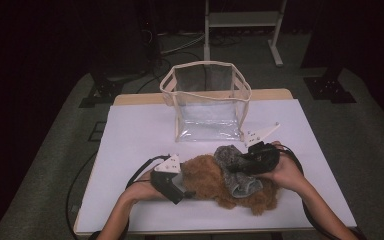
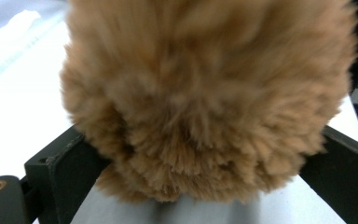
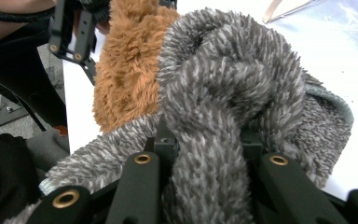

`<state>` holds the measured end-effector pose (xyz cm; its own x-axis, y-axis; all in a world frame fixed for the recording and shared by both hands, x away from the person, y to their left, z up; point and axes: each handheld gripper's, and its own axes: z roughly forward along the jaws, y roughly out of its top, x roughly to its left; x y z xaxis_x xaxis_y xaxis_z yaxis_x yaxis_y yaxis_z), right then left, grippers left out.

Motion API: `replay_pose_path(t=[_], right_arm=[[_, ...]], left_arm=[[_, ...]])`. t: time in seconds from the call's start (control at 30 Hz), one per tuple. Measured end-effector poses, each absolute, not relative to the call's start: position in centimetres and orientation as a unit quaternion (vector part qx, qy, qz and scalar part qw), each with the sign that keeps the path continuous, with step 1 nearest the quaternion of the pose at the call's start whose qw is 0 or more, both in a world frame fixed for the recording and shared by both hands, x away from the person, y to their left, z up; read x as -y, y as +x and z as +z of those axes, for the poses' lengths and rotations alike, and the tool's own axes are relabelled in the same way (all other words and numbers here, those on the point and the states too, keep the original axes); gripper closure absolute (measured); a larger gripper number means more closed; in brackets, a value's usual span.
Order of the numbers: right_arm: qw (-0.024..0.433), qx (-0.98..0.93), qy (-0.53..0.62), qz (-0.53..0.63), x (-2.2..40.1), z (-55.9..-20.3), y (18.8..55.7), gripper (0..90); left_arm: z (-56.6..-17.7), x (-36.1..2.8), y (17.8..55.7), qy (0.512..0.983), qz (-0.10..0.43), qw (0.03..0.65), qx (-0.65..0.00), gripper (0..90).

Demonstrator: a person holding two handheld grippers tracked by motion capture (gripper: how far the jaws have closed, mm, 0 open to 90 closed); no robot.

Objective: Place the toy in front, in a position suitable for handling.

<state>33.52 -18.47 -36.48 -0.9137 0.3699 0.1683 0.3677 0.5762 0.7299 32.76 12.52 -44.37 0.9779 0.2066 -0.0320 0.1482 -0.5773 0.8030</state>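
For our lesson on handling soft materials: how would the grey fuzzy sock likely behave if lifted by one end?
The grey fuzzy sock would probably flop: it already lies folded and looped between the right gripper jaws. Its thick pile suggests it is light and grips well rather than slipping. It may drag on the brown fuzzy sock it overlaps.

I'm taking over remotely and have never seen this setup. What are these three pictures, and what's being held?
A person at a white table holds a two-jaw tool in each hand. One picture looks down from above; the other two come from cameras riding on the tools. The left tool has its jaws wide around a brown furry sock, with no clear squeeze. The right tool is shut on a grey fuzzy sock, which lies over the brown one. A clear bag stands open behind.
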Motion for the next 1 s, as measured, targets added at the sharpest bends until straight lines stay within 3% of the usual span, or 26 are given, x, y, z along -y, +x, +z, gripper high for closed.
replay_pose_path(t=[0.07,0.2,0.27,0.5,0.7,0.83,1.0], right_arm=[[0.001,-0.889,0.206,0.408,18.4,-36.4,33.3,69.1],[0.003,-0.887,0.211,0.41,18.2,-36.3,33.3,69.3],[0.002,-0.882,0.21,0.421,17.7,-36.0,33.3,69.8],[0.015,-0.867,0.197,0.458,16.5,-34.0,33.7,72.0],[0.032,-0.829,0.195,0.523,16.1,-31.4,33.9,72.3],[0.019,-0.807,0.194,0.558,15.8,-30.3,34.1,72.0],[0.017,-0.818,0.207,0.536,16.5,-31.9,34.3,71.5]], left_arm=[[-44.5,-12.1,32.8,0.885,0.028,0.454,-0.098,5.2],[-44.0,-12.3,33.1,0.867,0.034,0.484,-0.108,25.2],[-42.9,-12.4,33.1,0.856,0.051,0.503,-0.107,30.4],[-38.4,-13.2,32.8,0.858,0.09,0.496,-0.102,34.9],[-31.2,-15.0,32.6,0.863,0.154,0.476,-0.071,35.0],[-27.9,-16.0,31.8,0.858,0.177,0.478,-0.055,35.0],[-30.0,-15.2,32.5,0.856,0.148,0.491,-0.067,34.8]])
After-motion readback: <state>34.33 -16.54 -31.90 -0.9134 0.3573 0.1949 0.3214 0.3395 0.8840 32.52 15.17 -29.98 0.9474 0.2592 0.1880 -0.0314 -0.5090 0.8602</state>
